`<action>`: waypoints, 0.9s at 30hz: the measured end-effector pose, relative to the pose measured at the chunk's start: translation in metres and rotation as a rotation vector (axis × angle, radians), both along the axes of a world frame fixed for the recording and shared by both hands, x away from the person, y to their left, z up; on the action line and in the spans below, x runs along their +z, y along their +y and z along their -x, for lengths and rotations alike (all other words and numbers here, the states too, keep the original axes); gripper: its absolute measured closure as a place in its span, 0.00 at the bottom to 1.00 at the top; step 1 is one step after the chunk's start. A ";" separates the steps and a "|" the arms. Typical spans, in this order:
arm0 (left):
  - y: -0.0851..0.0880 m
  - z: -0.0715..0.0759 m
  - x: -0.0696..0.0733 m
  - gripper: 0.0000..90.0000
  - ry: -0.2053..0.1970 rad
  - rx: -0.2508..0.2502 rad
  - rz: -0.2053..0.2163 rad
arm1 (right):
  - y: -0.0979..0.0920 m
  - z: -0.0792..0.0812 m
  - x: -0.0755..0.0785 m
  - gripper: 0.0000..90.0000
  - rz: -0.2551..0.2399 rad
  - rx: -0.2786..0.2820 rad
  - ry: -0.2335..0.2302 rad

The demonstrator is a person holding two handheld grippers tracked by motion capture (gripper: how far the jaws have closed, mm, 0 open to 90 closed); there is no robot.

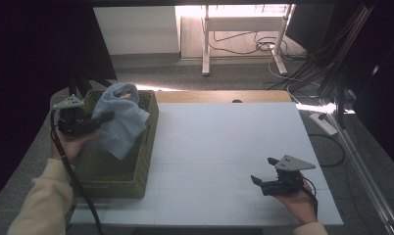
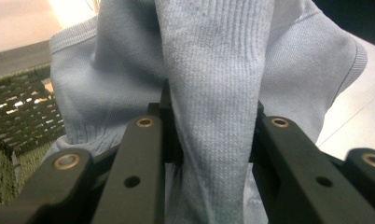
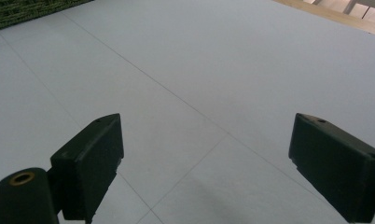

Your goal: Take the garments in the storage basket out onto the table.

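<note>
A light blue knitted garment (image 1: 119,120) hangs over the green woven basket (image 1: 145,147) at the table's left side. My left gripper (image 1: 104,117) holds it up, shut on a bunched fold of the cloth. In the left gripper view the blue garment (image 2: 213,93) runs down between the two black jaws and covers their tips. My right gripper (image 1: 263,170) rests low over the white table near the front right, open, with nothing between its jaws. The right gripper view has the same gripper (image 3: 206,154) with its jaws wide apart over the bare white tabletop (image 3: 213,70).
The basket's corner (image 3: 17,11) lies far off in the right gripper view. The wooden back edge of the table (image 1: 219,95) runs behind the white top. Beyond it stand a desk frame (image 1: 244,39) and loose floor cables (image 1: 303,63). A power strip (image 1: 323,123) lies right of the table.
</note>
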State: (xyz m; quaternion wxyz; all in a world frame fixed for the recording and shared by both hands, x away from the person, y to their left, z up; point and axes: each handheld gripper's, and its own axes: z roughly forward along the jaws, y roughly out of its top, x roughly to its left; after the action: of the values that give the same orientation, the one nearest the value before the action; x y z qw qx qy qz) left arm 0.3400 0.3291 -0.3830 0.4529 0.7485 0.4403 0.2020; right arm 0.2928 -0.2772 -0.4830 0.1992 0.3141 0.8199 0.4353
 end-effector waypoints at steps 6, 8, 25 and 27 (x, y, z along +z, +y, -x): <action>-0.002 0.004 0.007 0.79 -0.021 0.002 0.012 | 0.001 0.000 0.000 0.12 0.002 0.001 -0.002; -0.003 0.004 0.009 0.79 -0.024 0.002 0.010 | 0.001 0.000 0.000 0.12 0.002 0.000 0.001; -0.009 0.011 0.028 0.79 -0.067 -0.019 0.078 | 0.001 0.000 -0.001 0.12 0.003 0.002 0.006; -0.011 0.012 0.032 0.79 -0.076 -0.024 0.081 | 0.001 0.000 -0.001 0.12 0.003 0.002 0.007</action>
State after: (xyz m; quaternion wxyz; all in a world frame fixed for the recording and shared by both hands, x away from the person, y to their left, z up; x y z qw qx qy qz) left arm 0.3278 0.3185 -0.3514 0.5015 0.7267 0.4215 0.2068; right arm 0.2929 -0.2761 -0.4842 0.1966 0.3146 0.8215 0.4330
